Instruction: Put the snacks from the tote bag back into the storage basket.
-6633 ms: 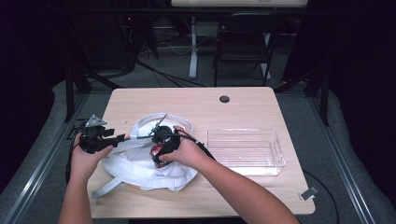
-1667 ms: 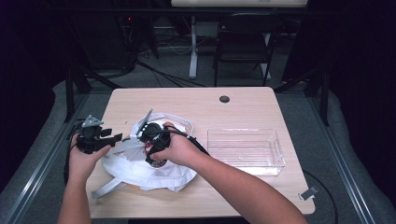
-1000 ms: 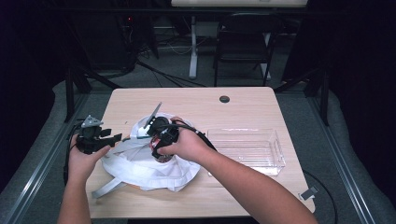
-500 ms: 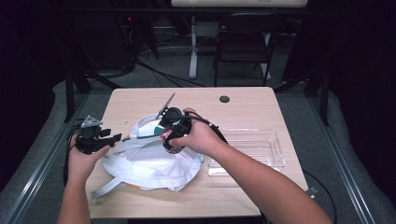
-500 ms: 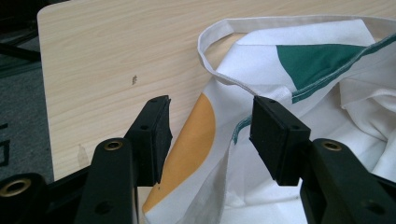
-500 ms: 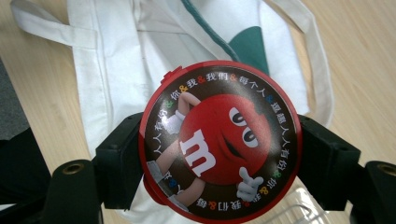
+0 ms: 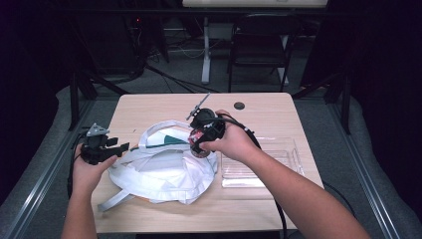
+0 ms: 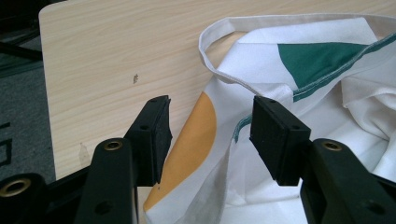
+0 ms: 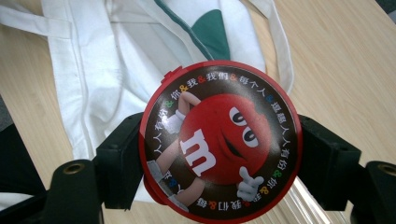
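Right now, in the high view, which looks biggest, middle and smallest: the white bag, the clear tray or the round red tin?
1. The white bag looks biggest.
2. The clear tray comes next.
3. The round red tin looks smallest; it sits half hidden in the right gripper.

A clear plastic tray (image 7: 286, 167) lies on the wooden table (image 7: 149, 107) (right side). A black folding chair (image 7: 259, 47) stands beyond.

The high view looks down on the whole table (image 7: 164, 107); both gripper views sit close, sharing the bag (image 7: 164, 172) at frame centre.
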